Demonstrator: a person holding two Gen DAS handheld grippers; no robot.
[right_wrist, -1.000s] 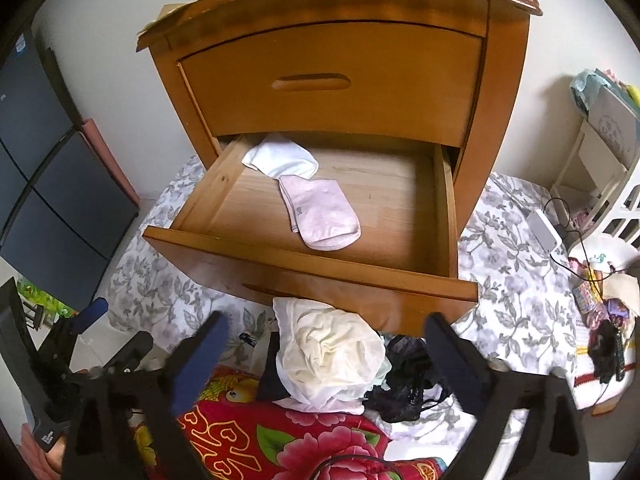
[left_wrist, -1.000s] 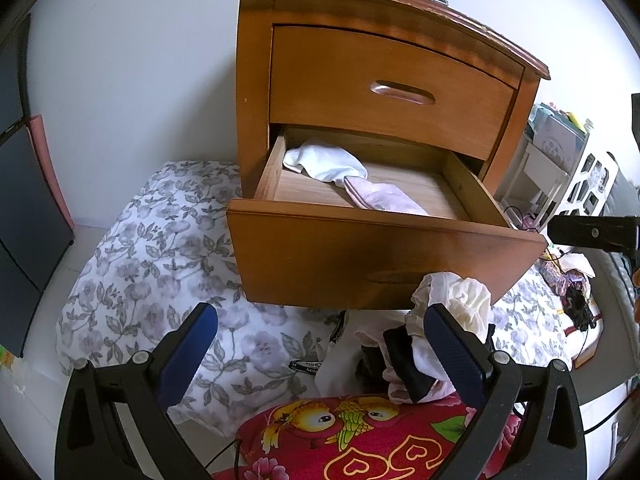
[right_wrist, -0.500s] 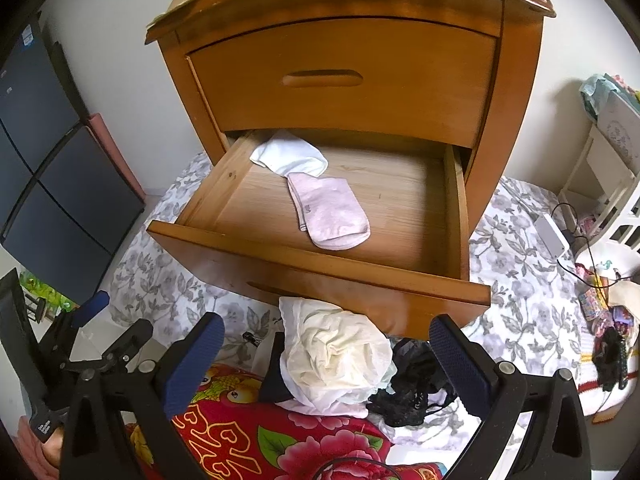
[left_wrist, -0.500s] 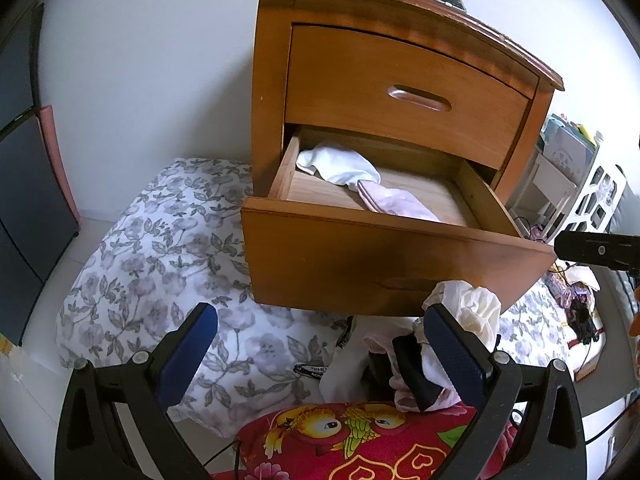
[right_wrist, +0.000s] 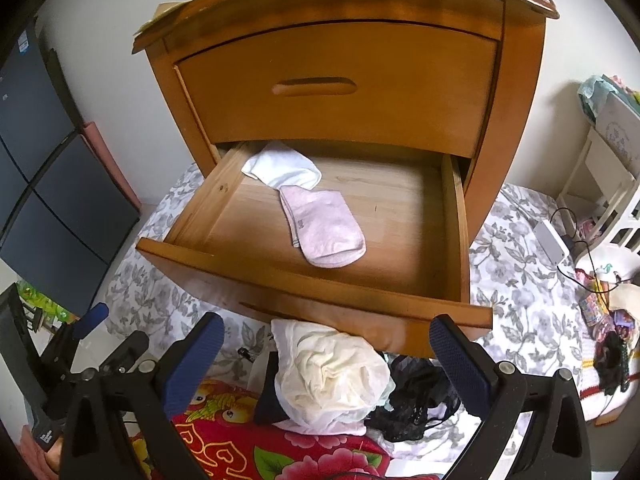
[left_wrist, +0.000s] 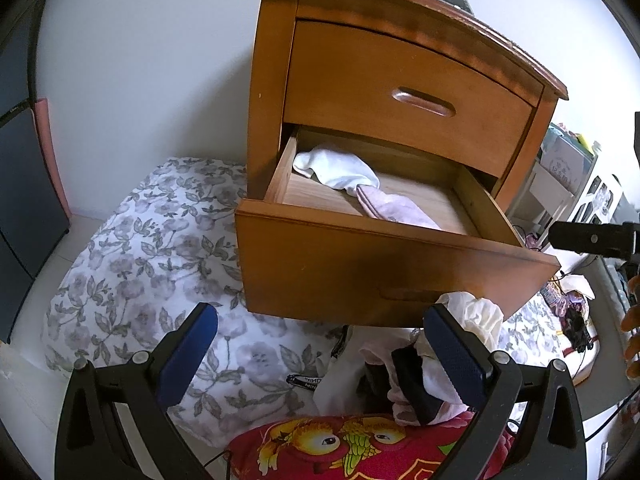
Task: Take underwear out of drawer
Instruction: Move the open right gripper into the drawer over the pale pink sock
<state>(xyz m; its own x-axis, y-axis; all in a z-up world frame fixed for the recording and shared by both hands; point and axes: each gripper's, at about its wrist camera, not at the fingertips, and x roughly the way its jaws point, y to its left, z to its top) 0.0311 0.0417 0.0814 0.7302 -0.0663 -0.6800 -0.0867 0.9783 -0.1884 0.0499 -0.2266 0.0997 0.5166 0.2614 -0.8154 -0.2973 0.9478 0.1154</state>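
pink underwear (right_wrist: pixel 325 228) lies lengthwise, front-to-back, in drawer (right_wrist: pixel 456 232).

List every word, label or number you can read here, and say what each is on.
"MIN", partly readable, the rest cut off: black tag on the floral sheet.
Small mark on the pink garment in the drawer: too small to read.
Print on the box at the right shelf: blurred.
White mark on the left claw body: unreadable.
Nothing else legible.
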